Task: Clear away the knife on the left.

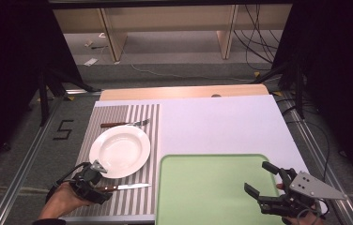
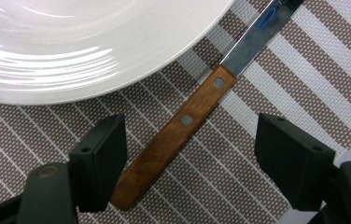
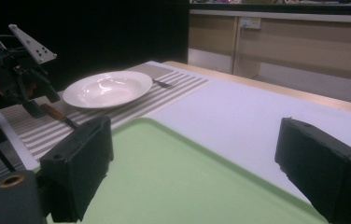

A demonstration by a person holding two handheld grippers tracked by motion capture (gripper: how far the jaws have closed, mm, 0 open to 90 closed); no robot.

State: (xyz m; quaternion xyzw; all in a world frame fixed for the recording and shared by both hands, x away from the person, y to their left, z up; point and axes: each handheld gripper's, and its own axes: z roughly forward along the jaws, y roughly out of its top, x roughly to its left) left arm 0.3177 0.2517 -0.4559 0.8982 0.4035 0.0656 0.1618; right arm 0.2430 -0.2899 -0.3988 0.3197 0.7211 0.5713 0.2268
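Item: knife (image 2: 178,126), wooden handle, on the striped placemat (image 1: 141,117) just beside the white plate (image 1: 119,151). My left gripper (image 2: 190,161): jaws released, straddling the handle, not closed on it. Item: fork (image 1: 125,123), on the mat beyond the plate. Item: green tray (image 1: 207,187), right of the mat. My right gripper (image 1: 264,179): jaws spread wide, nothing between them, hovering over the tray's right side.
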